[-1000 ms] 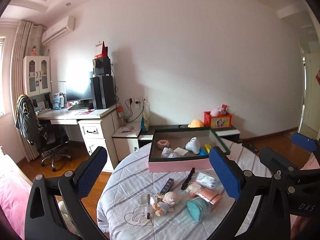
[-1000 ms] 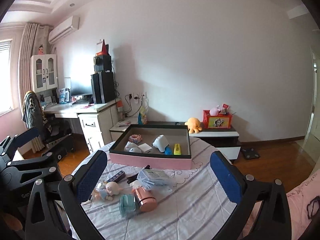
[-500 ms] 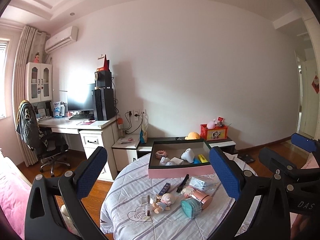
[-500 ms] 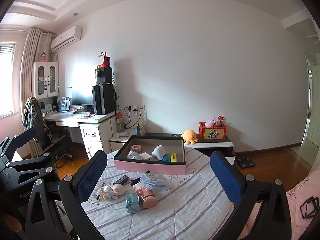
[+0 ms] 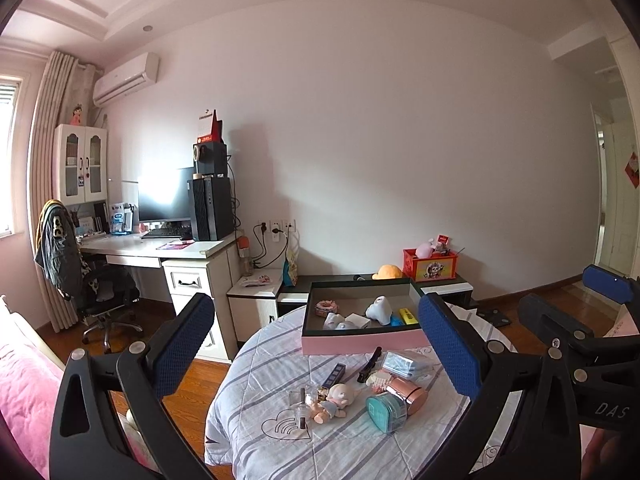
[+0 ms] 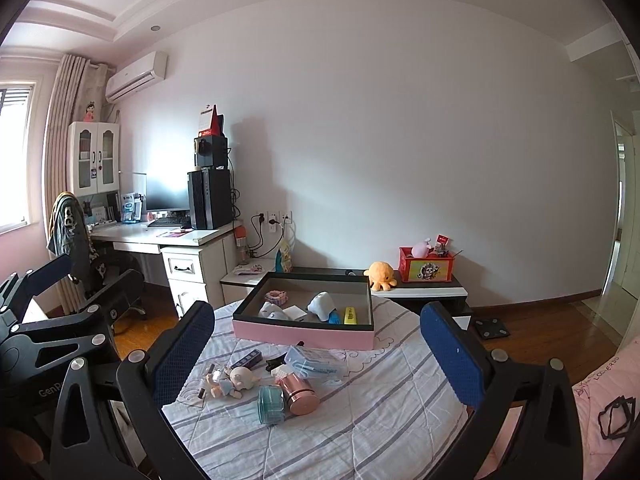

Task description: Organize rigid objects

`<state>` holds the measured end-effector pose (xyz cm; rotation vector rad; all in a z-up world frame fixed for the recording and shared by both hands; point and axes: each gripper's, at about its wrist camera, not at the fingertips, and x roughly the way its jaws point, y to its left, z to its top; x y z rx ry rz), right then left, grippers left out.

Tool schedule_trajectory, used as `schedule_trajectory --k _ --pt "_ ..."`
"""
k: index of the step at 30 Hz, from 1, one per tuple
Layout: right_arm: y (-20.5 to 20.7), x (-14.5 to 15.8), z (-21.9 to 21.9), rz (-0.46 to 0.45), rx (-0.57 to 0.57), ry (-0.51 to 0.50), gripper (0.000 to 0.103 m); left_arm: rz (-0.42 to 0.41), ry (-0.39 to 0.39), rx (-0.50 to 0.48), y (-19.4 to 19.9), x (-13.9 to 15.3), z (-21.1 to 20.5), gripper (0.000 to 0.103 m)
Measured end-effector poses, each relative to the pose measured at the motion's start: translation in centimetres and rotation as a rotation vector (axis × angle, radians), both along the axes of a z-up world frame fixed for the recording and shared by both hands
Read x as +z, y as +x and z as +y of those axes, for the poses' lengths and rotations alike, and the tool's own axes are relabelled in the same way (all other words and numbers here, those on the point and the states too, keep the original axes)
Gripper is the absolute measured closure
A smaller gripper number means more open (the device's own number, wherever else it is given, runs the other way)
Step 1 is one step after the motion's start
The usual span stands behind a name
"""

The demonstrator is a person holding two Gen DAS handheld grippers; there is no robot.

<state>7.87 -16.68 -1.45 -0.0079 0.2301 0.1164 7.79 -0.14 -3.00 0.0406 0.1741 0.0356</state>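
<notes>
Blue-padded fingers point(image 5: 192, 344) on our left gripper point(image 5: 320, 344) stand spread wide with nothing between them, and the right gripper point(image 6: 318, 346) is the same, spread and empty. Against a second ago, both views now take in more ceiling and wall, and the round desk point(image 5: 256, 364) looks smaller and lower in each. We judge that we have drawn both grippers up and back from it, so no grasp is under way.

Beyond and below the left fingers lies the loose clutter, grouped near the front of the desk: a doll point(image 5: 334, 398), a teal jar point(image 5: 386, 408) touching a rose-gold cup point(image 5: 408, 390), a clear packet point(image 5: 406, 360), a black clip point(image 5: 370, 362) and a dark stick point(image 5: 334, 372). Farther off, past the clutter, sits the pink box point(image 5: 360, 342) with a few items already inside, among them a white piece point(image 6: 320, 304) and a yellow block point(image 6: 351, 315).

The right gripper's arm point(image 5: 560, 332) shows to the right of the left fingers, well apart from every object.

From this layout we judge the sorting part done: several things are in the box and the cluster is not yet moved. A fresh reach down towards the jar or cup seems the next need.
</notes>
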Motion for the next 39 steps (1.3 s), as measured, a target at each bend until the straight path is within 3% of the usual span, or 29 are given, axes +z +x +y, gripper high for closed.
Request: schedule_trajectory --k 19,25,30,39 --pt "1.3 -0.7 0.2 0.040 0.004 -0.005 0.000 0.037 -0.007 -0.002 1.3 -1.0 0.4 0.000" --pt "2.7 -1.8 0.4 0.076 0.009 -0.008 0.000 0.088 -0.010 -0.024 3.1 -2.5 1.0 0.000" --pt "4.7 -4.0 0.6 0.144 0.017 -0.012 0.000 0.158 -0.020 -0.037 5.0 -4.9 1.9 0.000" --pt "9.6 -11.2 0.2 0.351 0.006 -0.012 0.000 0.406 -0.019 -0.017 9.5 -12.5 4.3 0.000"
